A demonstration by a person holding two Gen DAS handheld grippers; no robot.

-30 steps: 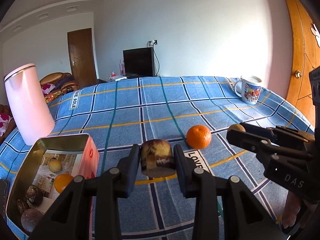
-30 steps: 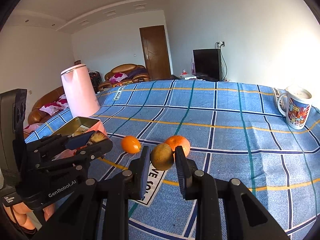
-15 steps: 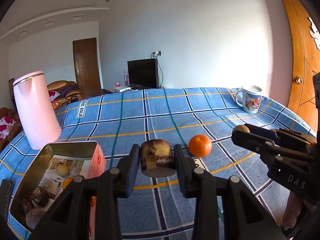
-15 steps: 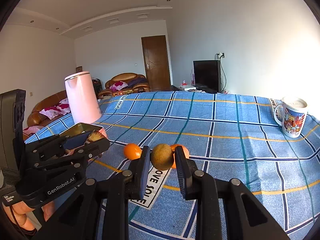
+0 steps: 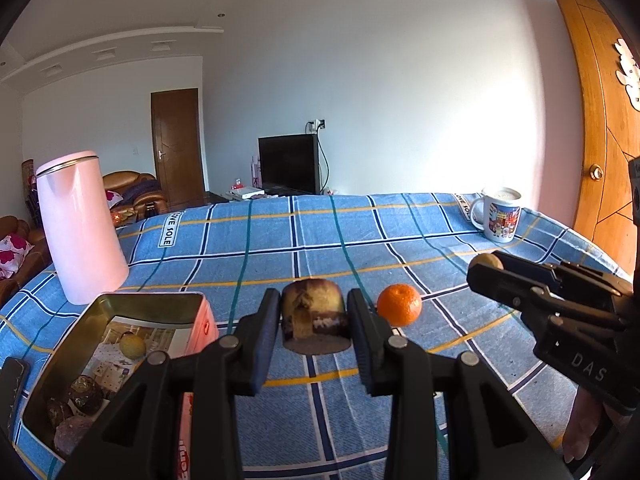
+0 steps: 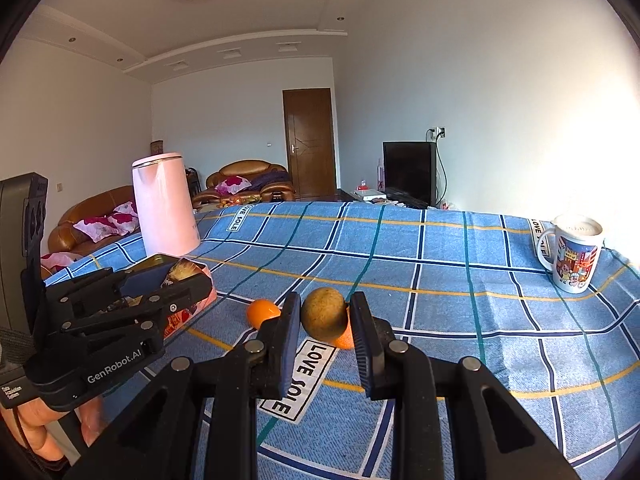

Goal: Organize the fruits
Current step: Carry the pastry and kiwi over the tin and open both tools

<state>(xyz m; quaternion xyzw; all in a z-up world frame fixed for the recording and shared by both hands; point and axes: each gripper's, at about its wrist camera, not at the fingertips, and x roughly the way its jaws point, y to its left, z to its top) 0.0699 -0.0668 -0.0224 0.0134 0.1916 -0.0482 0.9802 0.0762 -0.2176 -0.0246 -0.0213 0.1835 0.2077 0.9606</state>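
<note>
My left gripper [image 5: 313,320] is shut on a purple and yellow cut fruit [image 5: 313,318], held above the blue checked cloth, to the right of the open tin box [image 5: 160,302]. The tin holds a yellow fruit [image 5: 132,345] and several dark fruits [image 5: 82,390]. My right gripper [image 6: 325,316] is shut on a brown-green round fruit [image 6: 324,314], raised over the cloth. One orange [image 5: 399,305] lies on the cloth between the grippers. In the right wrist view two oranges show, one [image 6: 262,312] left of the fingers and one [image 6: 346,338] partly hidden behind the held fruit.
A pink kettle [image 5: 82,228] stands behind the tin at the left. A printed mug [image 5: 498,220] stands at the far right of the table near a wooden door. The tin also shows in the right wrist view [image 6: 192,276] behind the left gripper [image 6: 120,312].
Both grippers have risen and tilted up with their fruits still held. The table and oranges sit lower in both views; the tin has shifted toward the lower left.
</note>
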